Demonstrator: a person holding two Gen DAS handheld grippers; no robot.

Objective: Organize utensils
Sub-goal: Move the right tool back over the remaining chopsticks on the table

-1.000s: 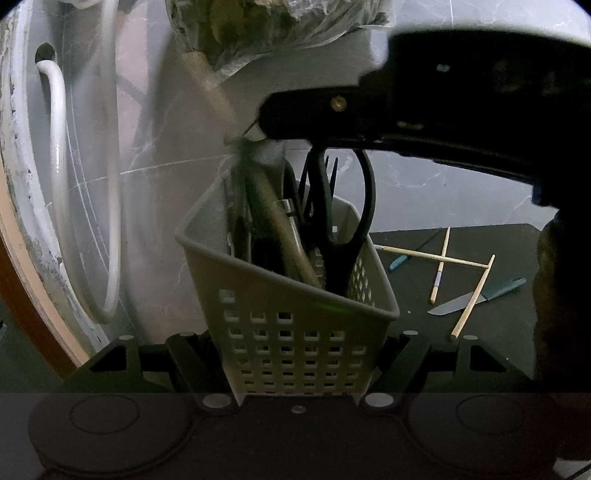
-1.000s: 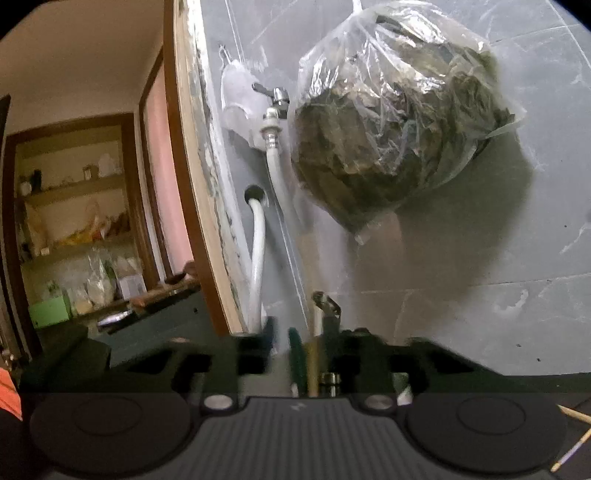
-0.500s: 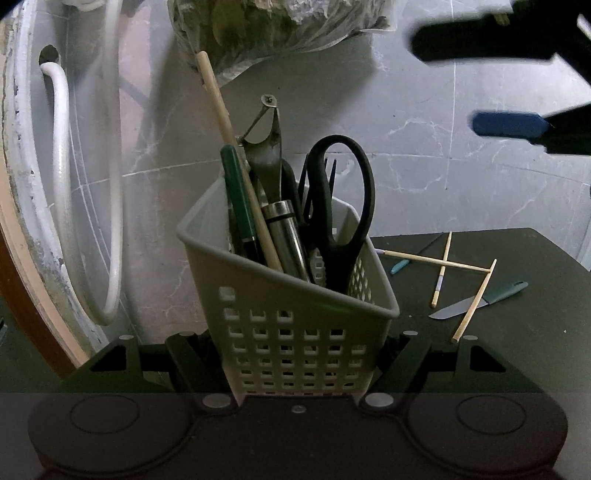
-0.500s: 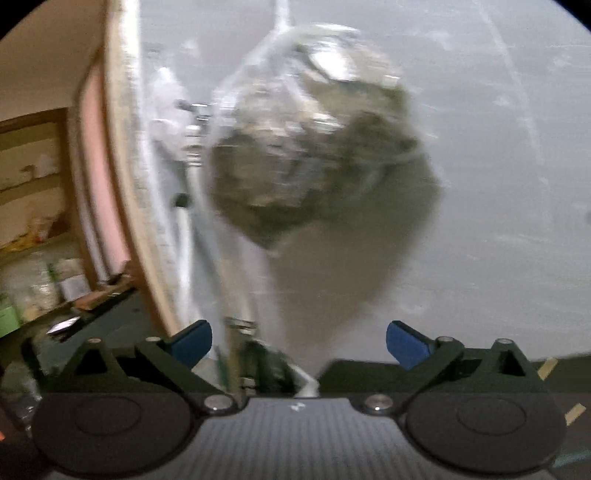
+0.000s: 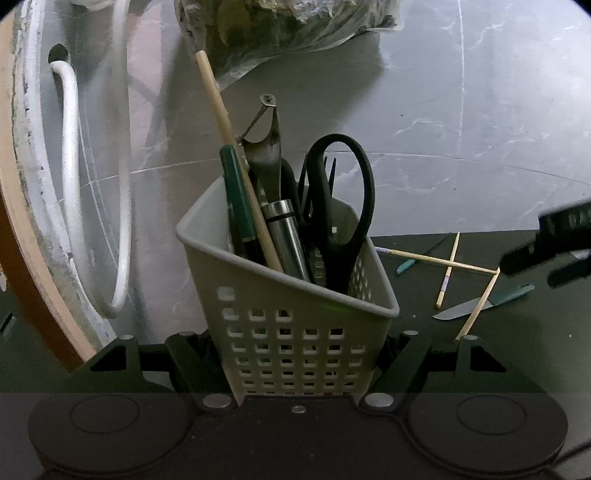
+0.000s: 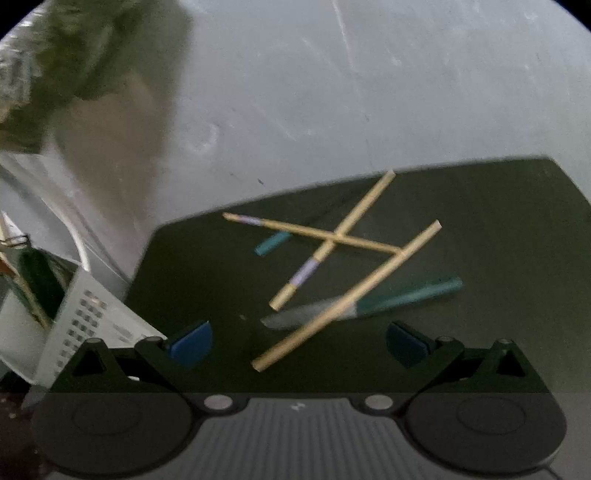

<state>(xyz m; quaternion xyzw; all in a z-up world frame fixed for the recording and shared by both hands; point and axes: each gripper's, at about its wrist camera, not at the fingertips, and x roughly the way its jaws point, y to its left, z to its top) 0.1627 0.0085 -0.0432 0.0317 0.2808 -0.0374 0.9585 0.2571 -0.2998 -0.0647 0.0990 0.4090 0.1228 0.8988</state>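
Note:
My left gripper point(image 5: 299, 354) is shut on a grey perforated basket point(image 5: 295, 302), one finger on each side wall. Black scissors point(image 5: 343, 206), a peeler point(image 5: 267, 147), a wooden chopstick point(image 5: 221, 118) and a green handle point(image 5: 236, 192) stand in it. My right gripper point(image 6: 299, 343) is open and empty, its blue pads point(image 6: 192, 343) wide apart above the dark table point(image 6: 498, 229). Just ahead of it lie three loose chopsticks, the nearest chopstick point(image 6: 351, 295) crossing a green-handled knife point(image 6: 406, 293). In the left wrist view, the right gripper point(image 5: 554, 247) hangs at the right edge.
A teal-handled utensil point(image 6: 271, 243) lies behind the crossed chopsticks. A clear bag of dark leaves point(image 5: 288, 26) hangs on the grey marble wall above the basket. White hoses point(image 5: 70, 147) run down the wall at the left. The basket point(image 6: 92, 325) sits left of the right gripper.
The right gripper let go of the utensils it held over the basket, opened wide, and swung right and down over the loose chopsticks. The left gripper and basket stayed still.

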